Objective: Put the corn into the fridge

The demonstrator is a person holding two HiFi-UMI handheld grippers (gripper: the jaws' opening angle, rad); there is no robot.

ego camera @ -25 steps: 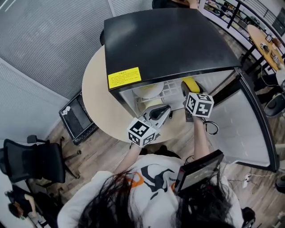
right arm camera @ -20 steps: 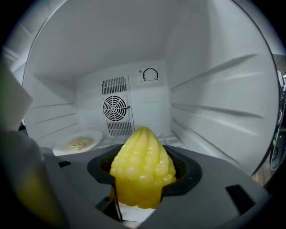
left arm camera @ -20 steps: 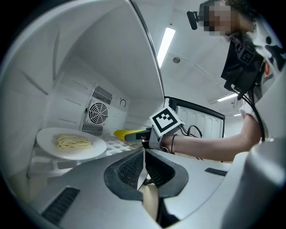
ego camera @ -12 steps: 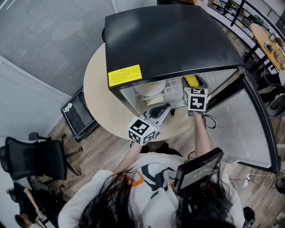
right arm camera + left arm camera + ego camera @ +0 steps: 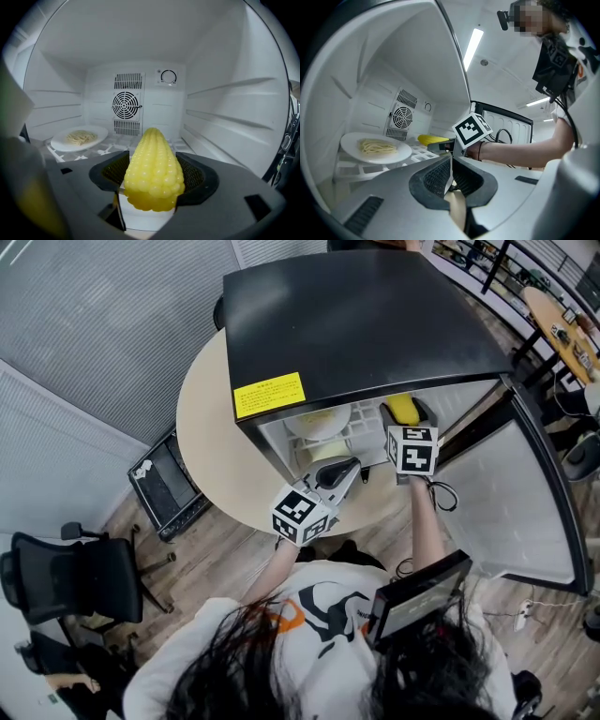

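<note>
A round beige counter (image 5: 202, 427) bears the black mini fridge (image 5: 356, 324); its white grid shelf (image 5: 110, 146) carries a plate of noodles (image 5: 79, 137).

The right claw (image 5: 153, 183), jaws just opening wider, has the corn (image 5: 153, 164) between them, tip toward 12 o'clock, where the fridge (image 5: 225, 108) fan (image 5: 126, 107) sits. A plate (image 5: 60, 140) of noodles (image 5: 82, 137) lies at 10 o'clock.
</note>
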